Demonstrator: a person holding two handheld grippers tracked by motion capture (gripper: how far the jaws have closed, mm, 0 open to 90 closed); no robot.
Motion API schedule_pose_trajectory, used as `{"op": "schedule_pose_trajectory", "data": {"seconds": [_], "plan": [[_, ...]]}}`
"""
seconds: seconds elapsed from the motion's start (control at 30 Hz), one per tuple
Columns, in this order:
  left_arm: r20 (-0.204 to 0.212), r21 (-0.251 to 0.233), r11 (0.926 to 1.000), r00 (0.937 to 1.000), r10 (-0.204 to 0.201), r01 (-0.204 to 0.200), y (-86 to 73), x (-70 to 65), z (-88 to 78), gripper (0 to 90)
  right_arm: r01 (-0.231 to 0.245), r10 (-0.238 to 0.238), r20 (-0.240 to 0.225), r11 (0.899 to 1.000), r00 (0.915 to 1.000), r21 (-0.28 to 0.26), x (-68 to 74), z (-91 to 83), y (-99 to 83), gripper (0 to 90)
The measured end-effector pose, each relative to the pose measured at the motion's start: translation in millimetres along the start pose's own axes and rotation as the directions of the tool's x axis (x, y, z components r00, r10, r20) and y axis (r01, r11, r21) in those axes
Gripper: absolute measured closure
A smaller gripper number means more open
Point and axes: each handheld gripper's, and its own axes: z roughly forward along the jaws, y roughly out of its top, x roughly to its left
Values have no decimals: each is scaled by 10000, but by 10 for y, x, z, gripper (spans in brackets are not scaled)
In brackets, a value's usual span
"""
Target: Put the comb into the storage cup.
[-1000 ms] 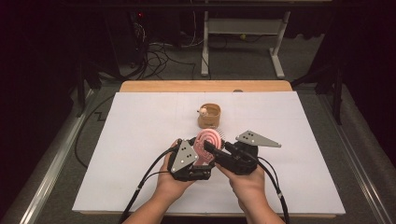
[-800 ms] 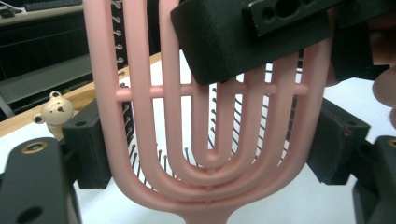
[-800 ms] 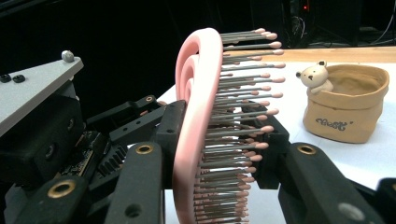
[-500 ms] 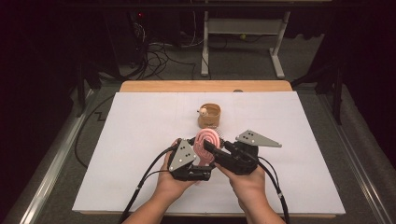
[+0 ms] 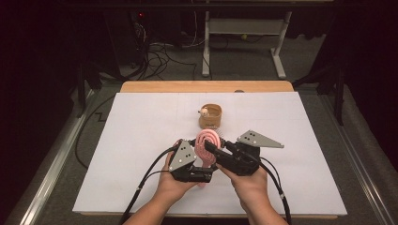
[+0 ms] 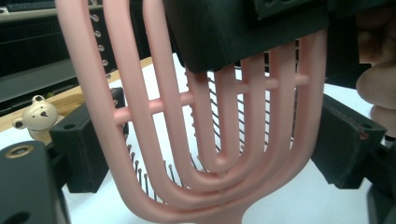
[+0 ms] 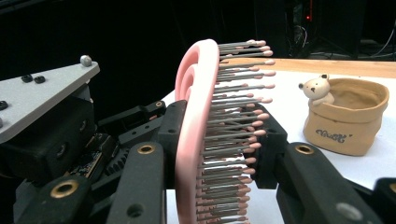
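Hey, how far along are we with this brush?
Done: the brush is picked up and held upright. In hand: the right gripper is shut on its head, and the left gripper has just been opening its jaws around it. Left: probably dropping it into the pot, which stands apart.

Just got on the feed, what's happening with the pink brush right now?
A person holds the pink hairbrush upright between both grippers over the white table cover. The right gripper has its jaws shut on the brush head. The left gripper has its jaws wide on either side of it. The bear pot stands behind, untouched.
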Motion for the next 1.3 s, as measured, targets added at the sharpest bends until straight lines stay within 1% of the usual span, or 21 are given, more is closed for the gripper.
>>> {"op": "schedule_pose_trajectory", "data": {"seconds": [0.13,0.23,0.43,0.53,0.67,0.7,0.77,0.9,1.1,1.2,1.27,1.3], "plan": [[108,-44,10000,9999,-34,35,1,4,-6,125,-37,37,7,9999,10000,-137,-14,-28,27,650],[161,-38,10000,9999,-47,47,-1,4,-2,122,0,2,89,9998,10000,-216,-29,-45,43,651],[312,-5,9999,9994,-150,150,-10,7,18,87,87,-80,250,9995,9997,-299,-49,-79,67,653],[413,-5,9997,9988,-250,251,-15,12,27,72,83,-73,314,9994,9995,-323,-72,-99,77,653],[493,-22,9997,9985,-251,252,-20,13,32,52,111,-97,372,9993,9993,-368,-87,-123,89,654],[519,-43,9997,9983,-250,253,-22,14,33,52,58,-41,406,9991,9992,-409,-101,-143,97,654],[495,-90,9995,9983,-303,307,-25,18,28,53,89,-69,461,9990,9989,-433,-115,-165,109,654],[572,-219,9992,9979,-319,332,-26,21,16,51,170,-141,590,9987,9982,-485,-142,-214,132,655],[553,-182,9990,9977,-387,398,-34,30,16,49,270,-228,817,9983,9964,-507,-188,-280,161,655],[578,-228,9983,9970,-514,528,-31,49,-11,49,354,-305,907,9980,9954,-528,-213,-322,177,655],[544,-219,9986,9974,-470,482,-27,51,-23,47,355,-303,943,9979,9951,-542,-222,-336,183,655],[484,-226,9987,9979,-436,448,-29,68,-63,47,351,-293,1015,9978,9944,-556,-240,-363,189,655]]}}
